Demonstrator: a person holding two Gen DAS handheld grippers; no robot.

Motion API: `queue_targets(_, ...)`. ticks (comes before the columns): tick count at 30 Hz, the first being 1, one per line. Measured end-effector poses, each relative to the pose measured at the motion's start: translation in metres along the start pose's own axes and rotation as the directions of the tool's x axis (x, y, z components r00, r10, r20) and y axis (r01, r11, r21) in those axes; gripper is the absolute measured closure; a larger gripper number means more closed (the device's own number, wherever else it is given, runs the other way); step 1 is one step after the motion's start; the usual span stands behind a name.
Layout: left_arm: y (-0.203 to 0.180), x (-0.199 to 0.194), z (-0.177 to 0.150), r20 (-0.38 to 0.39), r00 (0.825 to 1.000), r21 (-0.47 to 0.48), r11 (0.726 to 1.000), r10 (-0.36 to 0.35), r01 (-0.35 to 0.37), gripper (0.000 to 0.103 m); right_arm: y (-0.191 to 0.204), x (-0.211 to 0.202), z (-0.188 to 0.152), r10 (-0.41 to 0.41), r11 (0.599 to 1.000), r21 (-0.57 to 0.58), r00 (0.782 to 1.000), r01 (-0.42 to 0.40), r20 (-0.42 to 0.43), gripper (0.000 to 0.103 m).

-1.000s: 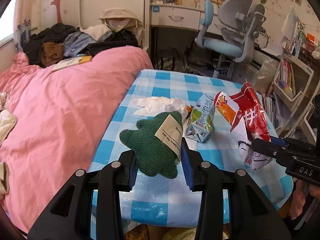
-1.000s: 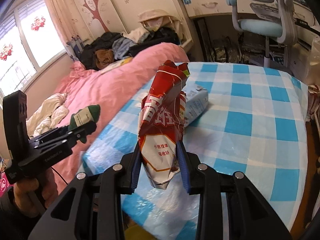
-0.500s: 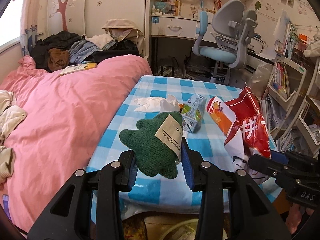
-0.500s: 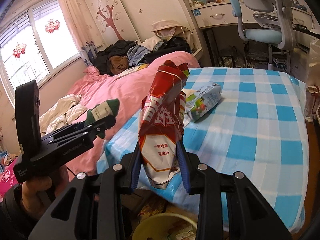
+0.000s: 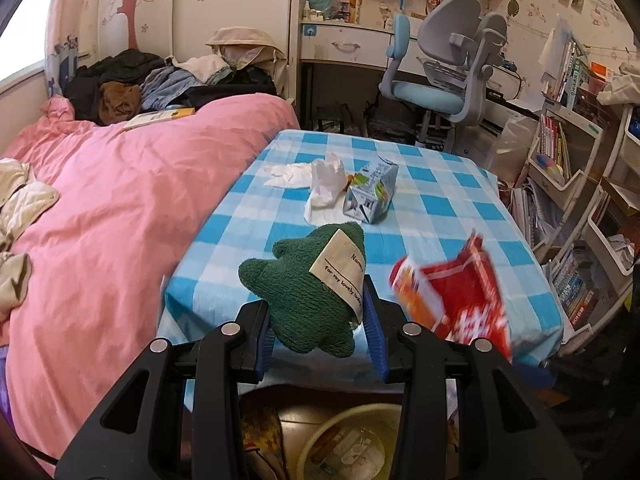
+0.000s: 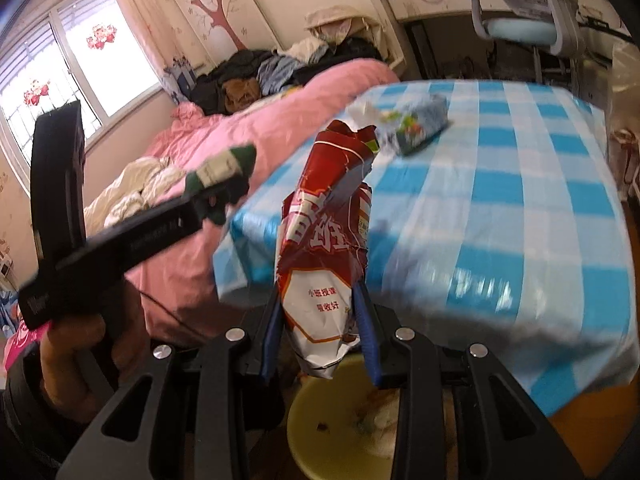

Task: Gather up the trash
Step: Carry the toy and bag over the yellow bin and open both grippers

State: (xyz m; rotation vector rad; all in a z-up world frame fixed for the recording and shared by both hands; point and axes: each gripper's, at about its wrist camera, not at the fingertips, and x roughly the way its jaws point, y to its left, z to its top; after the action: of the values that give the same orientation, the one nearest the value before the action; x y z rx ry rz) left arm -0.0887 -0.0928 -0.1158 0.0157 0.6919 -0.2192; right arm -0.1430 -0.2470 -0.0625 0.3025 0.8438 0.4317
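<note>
Green knitted fabric fills your left gripper [image 5: 320, 336]: its blue-padded fingers are clamped on a small plush toy [image 5: 308, 292] with a paper label wrapped around it, held in the air just off the near edge of the table [image 5: 448, 216]. Your right gripper [image 6: 320, 344] is pinched on the lower end of a red and white snack bag [image 6: 326, 248], which stands upright between the fingers, its crumpled open top pointing up. Directly below that bag, near you on the floor, sits a yellow-green bin [image 6: 320, 432] with some scraps inside; in the left wrist view the same bin shows under the table's near edge. In that view the snack bag appears blurred at the right of the plush toy, over the near right corner of the blue and white checked cloth. Left on the table, towards the far side, a drink carton [image 5: 372, 196] lies on its side, touching a crumpled white tissue [image 5: 326, 184] at its left, with a flatter white tissue [image 5: 286, 174] further left. A pink quilt [image 5: 120, 208] covers the bed to the left of the table, and a blue desk chair [image 5: 436, 76] stands beyond the far end.
</note>
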Motion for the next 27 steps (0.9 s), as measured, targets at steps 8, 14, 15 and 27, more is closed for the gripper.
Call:
queue_targets(8, -0.005, -0.011, -0.018, -0.011, 1.000, 0.010, 1.000, -0.008, 0.009, 0.066, 0.013, 0.008, -0.040, -0.012, 1.000, -0.008, 0.992, 0.011, -0.125, 0.069)
queue_targets(14, -0.010, -0.017, -0.027, -0.017, 1.000, 0.019, 1.000, -0.011, 0.011, 0.066, 0.017, 0.009, -0.055, -0.028, 1.000, -0.002, 0.985, 0.028, -0.169, 0.069)
queue_targets(15, -0.010, -0.018, -0.029, -0.018, 1.000, 0.021, 1.000, -0.010, 0.010, 0.066, 0.017, 0.009, -0.057, -0.031, 1.000, 0.000, 0.984, 0.031, -0.178, 0.069)
queue_targets(27, -0.021, -0.026, -0.049, -0.046, 0.999, 0.058, 0.998, -0.018, 0.020, 0.066, 0.009, 0.008, -0.072, -0.083, 0.995, 0.043, 0.973, 0.094, -0.214, 0.050)
